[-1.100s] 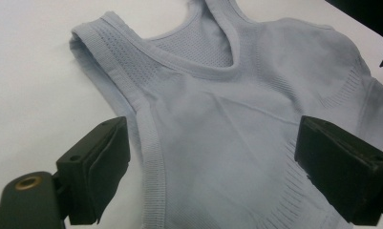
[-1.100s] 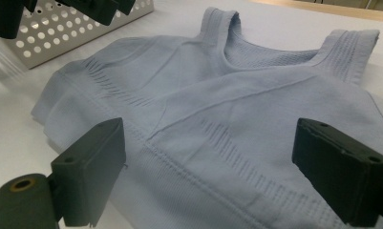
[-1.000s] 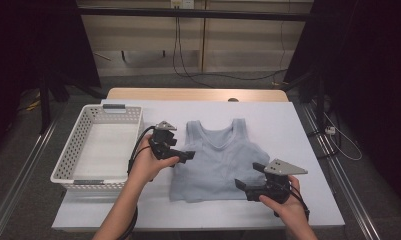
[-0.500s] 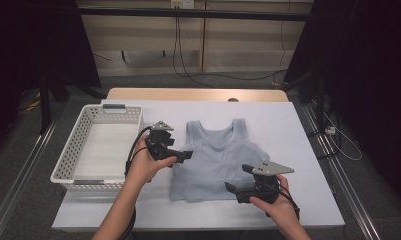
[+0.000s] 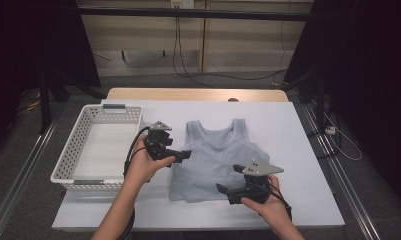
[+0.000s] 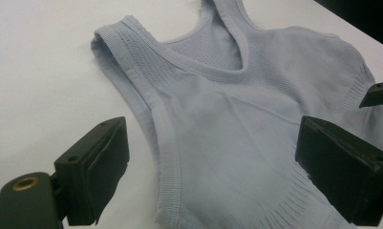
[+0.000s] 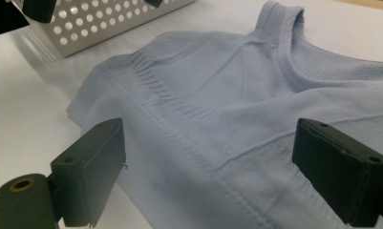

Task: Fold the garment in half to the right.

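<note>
- Both sets of fingers stand wide apart with nothing between them: the left gripper (image 5: 184, 154) hangs over the top's side edge, the right gripper (image 5: 223, 189) over its hem.
- The pale blue sleeveless top (image 5: 215, 160) lies flat, front up, on the white table (image 5: 298, 150), straps toward twelve o'clock and hem toward six.
- It looks light, soft and limp, a thin stretchy knit with ribbed bands. I would guess it sags and folds as soon as it is lifted, and slides easily on the smooth tabletop.
- A sensible hold seems to be the doubled edges: the ribbed armhole band (image 6: 167, 157) at the top's nine o'clock side, seen between the left jaws, and the hem band (image 7: 189, 167) under the right jaws. Pinching there should catch both layers.
- The white perforated basket (image 5: 68, 165) stands at the top's nine o'clock, just beside the left hand (image 5: 145, 167).
- Compared with a second ago, the right gripper has moved in from about four o'clock toward the hem at six; the left has barely shifted, and the top lies as it did.
</note>
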Demonstrator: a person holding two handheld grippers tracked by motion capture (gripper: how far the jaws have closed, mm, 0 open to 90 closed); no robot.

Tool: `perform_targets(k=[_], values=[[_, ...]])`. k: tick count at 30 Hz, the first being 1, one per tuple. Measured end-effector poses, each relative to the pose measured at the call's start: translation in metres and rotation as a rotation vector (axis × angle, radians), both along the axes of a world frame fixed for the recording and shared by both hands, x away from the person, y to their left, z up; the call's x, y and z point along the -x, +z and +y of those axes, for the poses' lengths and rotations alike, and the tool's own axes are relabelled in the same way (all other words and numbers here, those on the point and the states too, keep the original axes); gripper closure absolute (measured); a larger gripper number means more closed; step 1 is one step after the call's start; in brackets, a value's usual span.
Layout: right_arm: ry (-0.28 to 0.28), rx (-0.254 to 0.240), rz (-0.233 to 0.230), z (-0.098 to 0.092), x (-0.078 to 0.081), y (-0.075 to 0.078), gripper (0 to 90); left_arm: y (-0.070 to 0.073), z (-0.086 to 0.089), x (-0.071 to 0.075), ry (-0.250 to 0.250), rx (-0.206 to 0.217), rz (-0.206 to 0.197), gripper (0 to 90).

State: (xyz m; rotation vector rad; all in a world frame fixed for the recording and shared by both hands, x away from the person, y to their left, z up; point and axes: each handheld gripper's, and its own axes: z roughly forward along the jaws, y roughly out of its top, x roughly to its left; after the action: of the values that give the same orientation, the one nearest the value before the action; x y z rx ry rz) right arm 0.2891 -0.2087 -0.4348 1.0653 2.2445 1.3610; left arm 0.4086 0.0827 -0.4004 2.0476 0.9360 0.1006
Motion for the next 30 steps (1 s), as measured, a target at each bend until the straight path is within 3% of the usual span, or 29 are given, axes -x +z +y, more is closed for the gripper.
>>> perform_targets(k=[13, 16, 30], values=[[0.073, 0.047, -0.001, 0.030, -0.005, -0.007, 11.5, -0.005, 0.005, -0.002, 0.009, -0.007, 0.012, 11.5], [0.100, 0.024, -0.006, 0.038, -0.006, -0.006, 12.4, -0.005, 0.005, -0.002, 0.010, 0.001, 0.012, 11.5], [0.195, 0.039, -0.002, 0.067, -0.008, -0.007, 29.9, -0.003, 0.009, -0.006, 0.031, 0.005, 0.008, 11.6]])
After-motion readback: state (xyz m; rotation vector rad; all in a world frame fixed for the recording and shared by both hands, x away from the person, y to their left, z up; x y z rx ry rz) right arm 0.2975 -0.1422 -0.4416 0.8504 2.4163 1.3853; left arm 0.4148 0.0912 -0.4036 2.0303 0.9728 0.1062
